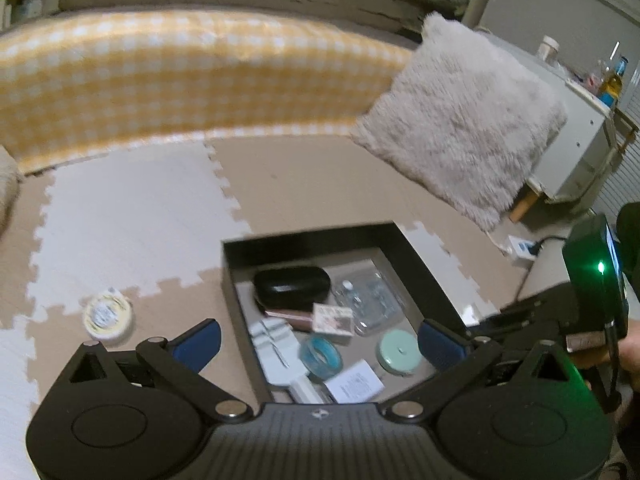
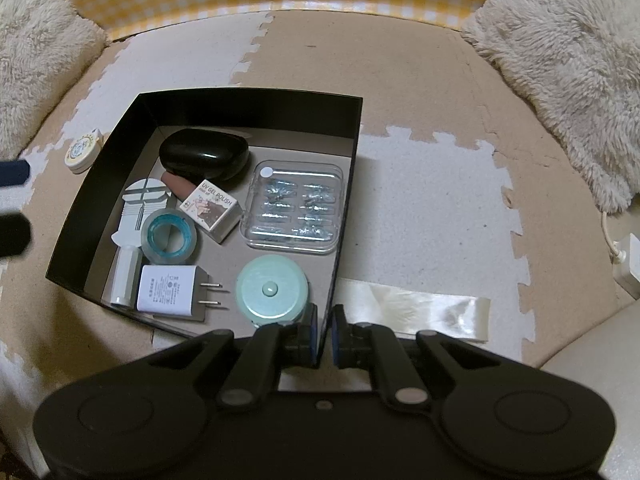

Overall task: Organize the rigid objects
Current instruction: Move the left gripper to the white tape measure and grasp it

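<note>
Foam floor mat (image 2: 420,92), tan and white tiles. Far left on it, outside the box: small round tin (image 2: 83,151), cream lid, print too small to read.

Black box (image 2: 248,106) right of the tin, open top. Inside, left to right: white comb (image 2: 138,208); white tube (image 2: 125,276); blue tape roll (image 2: 170,236); white charger (image 2: 170,290), prongs pointing right, label text unreadable; black case (image 2: 204,156) at the back; small carton (image 2: 212,208) reading "UV GEL POLISH"; mint round tin (image 2: 272,290) at the near wall; clear tray (image 2: 296,208) against the right wall.

Left gripper (image 1: 318,342): jaws spread fully wide, nothing between them, tilted down over the box's near edge.

Right gripper (image 2: 325,338): pointed steeply down, jaws closed on the box's near right wall, one pad inside, one outside.

Right view only: strip of clear tape (image 2: 420,312) on the mat right of the box; fluffy pillows at both edges; the carton's wording.

Left view only: yellow checked fabric (image 1: 180,80) in a long band; one fluffy pillow (image 1: 460,120); white cabinet (image 1: 576,152) with bottles on top; the right gripper's body with a green light, a hand (image 1: 628,352) behind it.
</note>
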